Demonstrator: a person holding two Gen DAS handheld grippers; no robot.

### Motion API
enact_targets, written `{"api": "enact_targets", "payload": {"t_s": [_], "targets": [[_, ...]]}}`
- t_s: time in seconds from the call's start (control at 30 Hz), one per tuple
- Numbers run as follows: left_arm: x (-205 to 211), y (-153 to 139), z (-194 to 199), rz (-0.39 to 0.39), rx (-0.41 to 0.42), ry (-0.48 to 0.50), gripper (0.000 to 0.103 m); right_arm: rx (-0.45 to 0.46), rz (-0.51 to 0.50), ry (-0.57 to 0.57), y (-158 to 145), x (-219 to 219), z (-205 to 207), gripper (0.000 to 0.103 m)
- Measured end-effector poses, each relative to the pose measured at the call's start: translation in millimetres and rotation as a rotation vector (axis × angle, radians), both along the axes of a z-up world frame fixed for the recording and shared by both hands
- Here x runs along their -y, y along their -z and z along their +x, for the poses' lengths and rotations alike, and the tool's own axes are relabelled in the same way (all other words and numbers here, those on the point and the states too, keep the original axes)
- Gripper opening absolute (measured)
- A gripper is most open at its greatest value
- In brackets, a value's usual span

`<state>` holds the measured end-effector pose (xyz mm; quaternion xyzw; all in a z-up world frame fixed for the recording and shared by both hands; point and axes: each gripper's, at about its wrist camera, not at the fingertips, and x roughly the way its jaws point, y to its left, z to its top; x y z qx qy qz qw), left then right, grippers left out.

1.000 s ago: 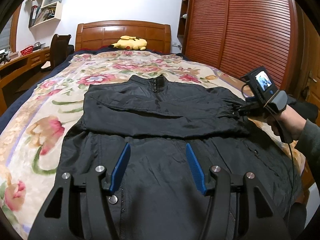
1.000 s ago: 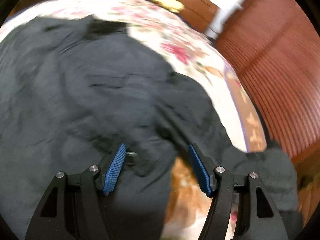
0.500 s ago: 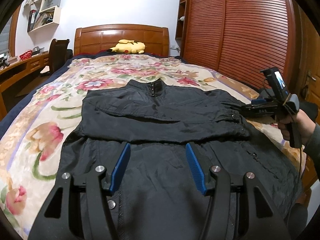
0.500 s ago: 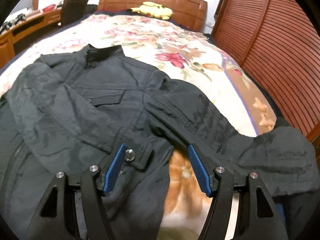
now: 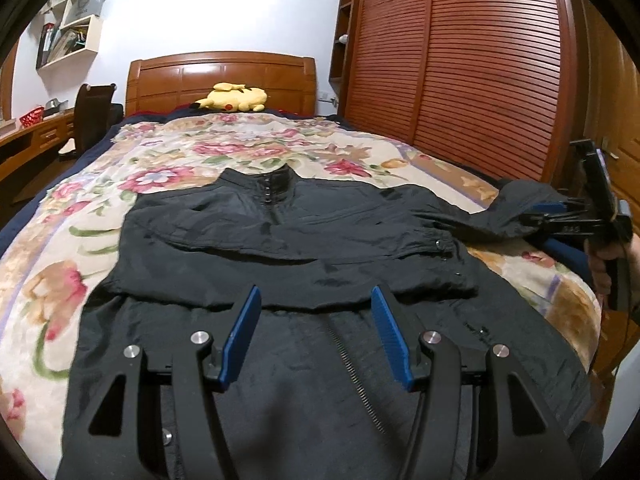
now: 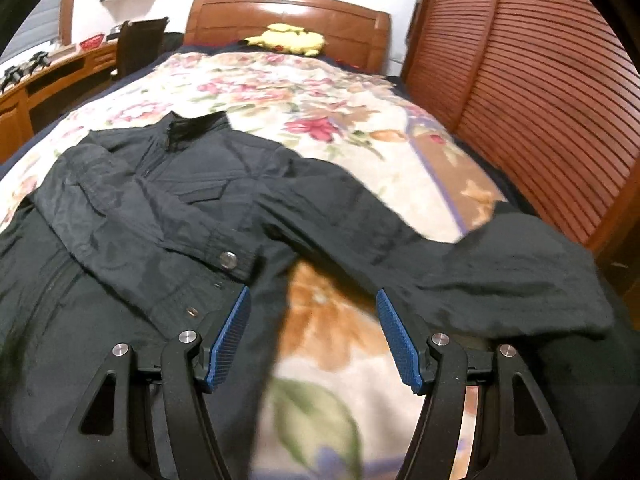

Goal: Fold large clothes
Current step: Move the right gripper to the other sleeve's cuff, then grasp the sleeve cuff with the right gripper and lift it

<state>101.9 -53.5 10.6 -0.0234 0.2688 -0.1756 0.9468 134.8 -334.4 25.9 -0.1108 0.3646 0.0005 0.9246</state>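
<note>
Black nylon fills most of what we see: the jacket [image 5: 280, 248] lies front-up on the floral bedspread [image 5: 56, 248], collar toward the headboard [image 5: 220, 76]. One sleeve is folded across the chest, its snap cuff [image 6: 228, 260] lying on the jacket's front. The other sleeve [image 6: 500, 272] stretches off the jacket's side toward the slatted wardrobe doors [image 5: 480, 60], its end bunched near the bed's edge.

Our left claw [image 5: 316, 332] hovers over the jacket's lower front, above the zipper [image 5: 352, 368], blue fingers apart and holding nothing. Our right claw [image 6: 314, 340] (blurred a little) hangs over bare bedspread between the jacket's body and the outstretched sleeve, fingers likewise spread and empty. From the left wrist view it sits beside that sleeve's end. A yellow plush toy [image 5: 232, 98] rests against the headboard.
</note>
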Motion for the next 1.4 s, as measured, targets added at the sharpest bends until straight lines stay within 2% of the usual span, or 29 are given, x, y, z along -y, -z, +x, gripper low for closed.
{"api": "enact_targets", "payload": {"t_s": [0.4,0.7,1.0,1.2,1.3,1.33,1.37,1.4], "targets": [[30.6,0.5,1.3,0.024,0.0,0.056,0.057,0.054,-0.05,0.205,-46.0,94.5,-23.4,0.067],[31.8,6.8,4.5,0.036,-0.022,0.053,0.057,0.064,0.018,0.398,-66.0,180.9,-27.5,0.067],[35.5,11.5,5.2,0.057,-0.028,0.057,0.057,0.011,0.118,0.523,-45.1,233.2,-21.3,0.067],[34.7,14.9,2.9,0.072,-0.033,0.057,0.057,-0.002,0.158,0.525,-34.0,240.9,-11.6,0.066],[31.3,15.6,1.7,0.074,-0.036,0.051,0.057,-0.018,0.132,0.49,-30.6,231.4,-5.4,0.046],[29.7,15.3,0.9,0.074,-0.036,0.048,0.057,-0.025,0.127,0.466,-29.1,227.0,-3.2,0.03],[28.5,14.8,-0.1,0.074,-0.034,0.047,0.057,-0.03,0.12,0.445,-28.7,221.7,-0.9,0.021],[27.9,14.5,-0.5,0.076,-0.032,0.046,0.057,-0.027,0.103,0.424,-29.7,214.4,-0.3,0.019]]}}
